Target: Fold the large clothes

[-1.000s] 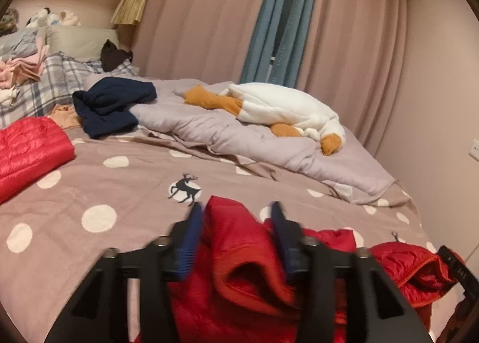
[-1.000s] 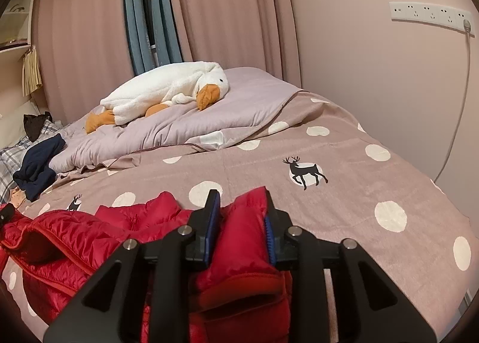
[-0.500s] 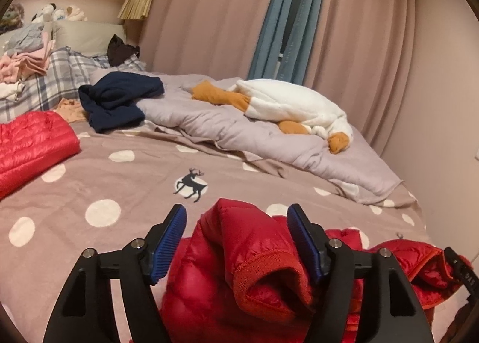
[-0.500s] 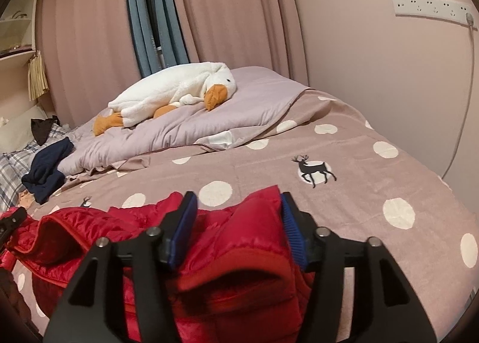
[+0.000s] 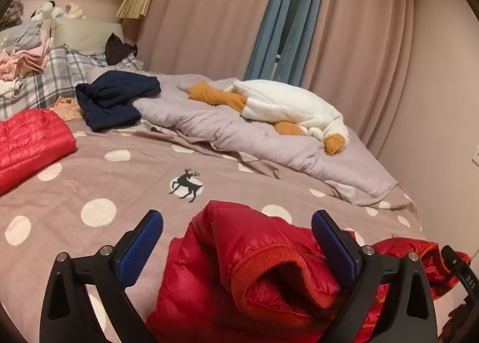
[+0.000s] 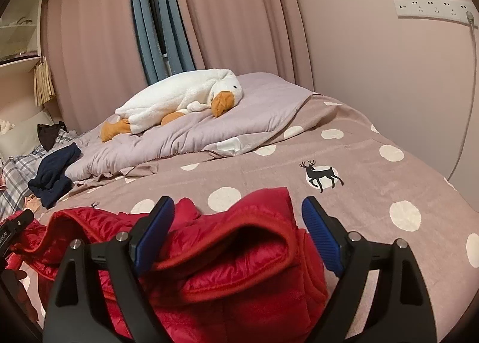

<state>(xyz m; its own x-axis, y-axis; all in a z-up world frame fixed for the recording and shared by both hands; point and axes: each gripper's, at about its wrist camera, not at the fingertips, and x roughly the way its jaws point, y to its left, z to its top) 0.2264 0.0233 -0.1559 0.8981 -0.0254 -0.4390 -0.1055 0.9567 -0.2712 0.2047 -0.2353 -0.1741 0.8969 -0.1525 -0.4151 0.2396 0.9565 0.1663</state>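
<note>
- The red quilted puffer jacket (image 5: 239, 277) lies bunched on the near edge of the taupe polka-dot bedspread with deer motifs (image 5: 98, 181), one ribbed orange-red cuff (image 5: 269, 280) gaping toward the left wrist camera and a second open cuff (image 6: 227, 241) toward the right one.
- The left gripper (image 5: 238, 241) hangs over its sleeve end with jaws spread wide; the blue pads (image 5: 140, 245) stand clear of the cloth on the left side, while the other pad sits just beside or against it.
- The right gripper (image 6: 238, 229) is likewise spread, straddling its cuff without pinching it; its left pad may brush the fabric.
- The step appears to be letting go of the sleeves after laying them in, so the grippers should lift straight up and back, so that no pad snags the slippery shell and drags the fold open.
- Puffer filling springs back: the next grip is best taken low on the body or hem, through both layers, and pressed flat afterward.
- A second red quilted garment (image 5: 30, 142) lies well apart on the left, seemingly folded, which suggests where this one should end.
- Farther back, a navy garment (image 5: 113, 100), a lilac duvet (image 5: 254, 136) and a white plush goose (image 5: 290, 109) leave the near bedspread free for working.
</note>
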